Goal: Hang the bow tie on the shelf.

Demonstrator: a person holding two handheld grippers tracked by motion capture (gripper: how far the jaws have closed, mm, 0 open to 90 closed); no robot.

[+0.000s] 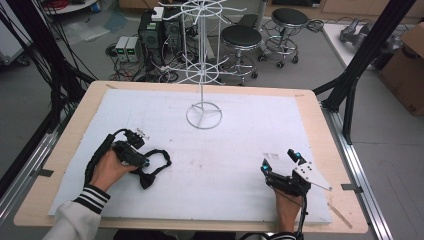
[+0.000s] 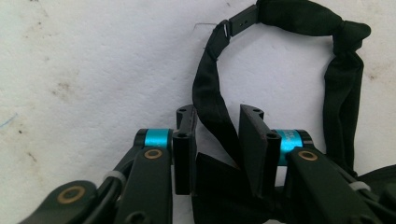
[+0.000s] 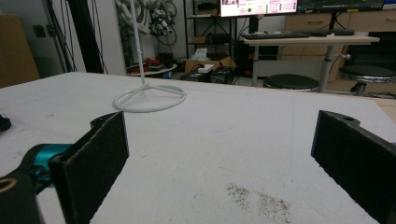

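A black bow tie with a looped neck strap [image 1: 159,161] lies on the white sheet at the left. My left gripper [image 1: 145,164] is down on it, held by a hand in a striped cuff. In the left gripper view the strap [image 2: 212,93] runs between the two jaws of the left gripper [image 2: 217,114], which stand a little apart on either side of it; the bow [image 2: 224,191] lies under them. My right gripper [image 1: 280,161] rests open at the right front of the sheet, nothing between its pads [image 3: 100,154].
A white wire display stand [image 1: 202,75] rises from a ring base [image 3: 149,98] at the back middle of the table [image 1: 65,150]. A dark smudge [image 3: 257,198] marks the sheet before the right gripper. Stools, cables and boxes stand beyond the table.
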